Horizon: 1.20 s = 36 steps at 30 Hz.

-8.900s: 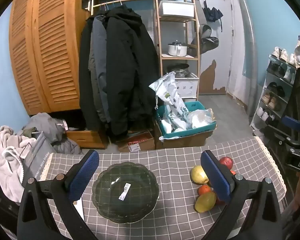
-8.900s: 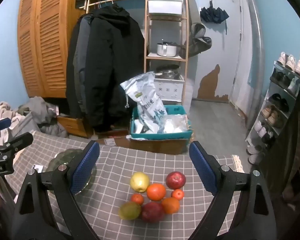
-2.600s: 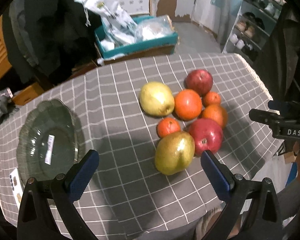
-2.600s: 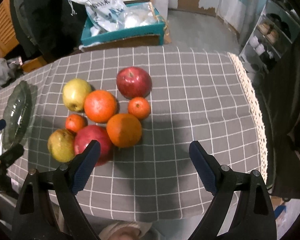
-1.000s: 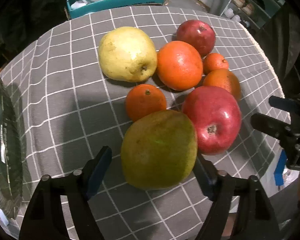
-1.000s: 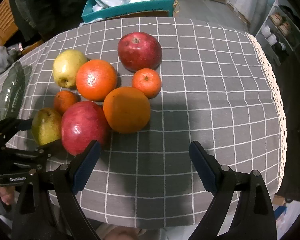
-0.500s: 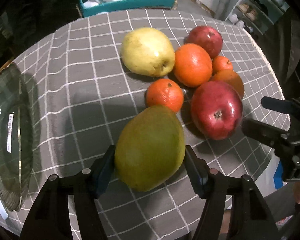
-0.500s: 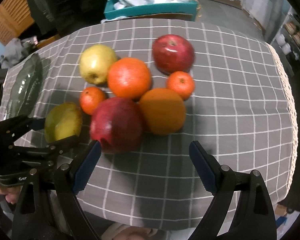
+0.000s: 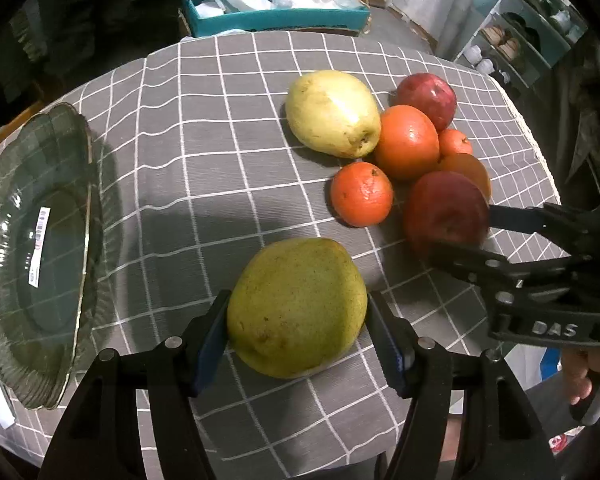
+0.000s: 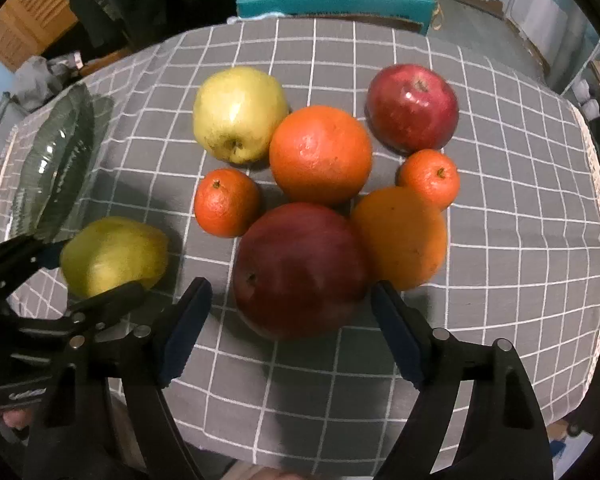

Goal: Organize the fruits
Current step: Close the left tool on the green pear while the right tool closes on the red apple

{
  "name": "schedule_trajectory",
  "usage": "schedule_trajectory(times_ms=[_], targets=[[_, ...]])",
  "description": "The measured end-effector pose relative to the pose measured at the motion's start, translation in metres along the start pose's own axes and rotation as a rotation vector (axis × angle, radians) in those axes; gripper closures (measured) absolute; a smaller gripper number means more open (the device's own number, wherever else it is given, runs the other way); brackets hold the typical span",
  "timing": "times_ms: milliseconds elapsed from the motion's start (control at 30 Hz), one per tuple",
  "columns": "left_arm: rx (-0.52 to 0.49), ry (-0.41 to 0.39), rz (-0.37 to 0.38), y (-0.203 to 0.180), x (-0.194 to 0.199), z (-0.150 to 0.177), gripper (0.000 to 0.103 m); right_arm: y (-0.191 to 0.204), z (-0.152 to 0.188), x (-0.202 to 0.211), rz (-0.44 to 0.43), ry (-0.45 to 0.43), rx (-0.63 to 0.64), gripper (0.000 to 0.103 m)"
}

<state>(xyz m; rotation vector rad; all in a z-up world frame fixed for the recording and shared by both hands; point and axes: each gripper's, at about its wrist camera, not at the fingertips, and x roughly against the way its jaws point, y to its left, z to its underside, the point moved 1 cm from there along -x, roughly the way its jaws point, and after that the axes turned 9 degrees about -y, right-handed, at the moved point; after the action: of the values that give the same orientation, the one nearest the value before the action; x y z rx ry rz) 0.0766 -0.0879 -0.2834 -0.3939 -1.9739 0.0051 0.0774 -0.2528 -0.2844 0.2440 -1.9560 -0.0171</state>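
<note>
Light falls from above onto my surface (image 9: 220, 128), dim toward the dark rounded corners. Shadows pool left of each fruit. The grid lines bow at the edges; the near red apple (image 10: 300, 270) looks smeared, glare dots the orange (image 10: 320, 154).

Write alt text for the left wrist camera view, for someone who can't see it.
The left gripper has its jaws closed on a green pear above a grey checked tablecloth. To its right, the right gripper brackets a red apple in a cluster of fruit, and a glass bowl sits at far left.
</note>
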Motion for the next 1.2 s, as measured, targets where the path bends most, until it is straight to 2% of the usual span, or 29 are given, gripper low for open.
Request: schedule_trajectory(times_ms=[233, 300, 367, 533, 633, 800, 1200], targets=[[0.030, -0.004, 0.007, 0.008, 0.003, -0.002, 0.036, 0.007, -0.002, -0.008, 0.031, 0.012, 0.011, 0.021], [0.030, -0.005, 0.007, 0.010, 0.004, 0.000, 0.036, 0.010, 0.000, -0.009, 0.058, 0.019, 0.028, 0.027], [0.031, -0.004, 0.007, 0.009, 0.004, -0.001, 0.036, 0.014, 0.003, -0.009, 0.074, 0.028, 0.043, 0.028], [0.035, -0.002, 0.005, 0.009, 0.004, -0.001, 0.036, 0.019, 0.009, -0.009, 0.038, 0.038, 0.040, 0.028], [0.036, -0.002, 0.003, 0.008, 0.004, -0.001, 0.036, 0.021, 0.004, -0.010, 0.039, 0.011, 0.054, 0.028], [0.035, -0.003, 0.004, 0.008, 0.004, 0.000, 0.036, 0.012, -0.005, -0.022, 0.024, 0.023, -0.005, 0.027], [0.028, -0.008, -0.004, 0.006, 0.003, -0.001, 0.036, 0.019, -0.007, -0.021, 0.049, -0.035, 0.024, 0.028]])
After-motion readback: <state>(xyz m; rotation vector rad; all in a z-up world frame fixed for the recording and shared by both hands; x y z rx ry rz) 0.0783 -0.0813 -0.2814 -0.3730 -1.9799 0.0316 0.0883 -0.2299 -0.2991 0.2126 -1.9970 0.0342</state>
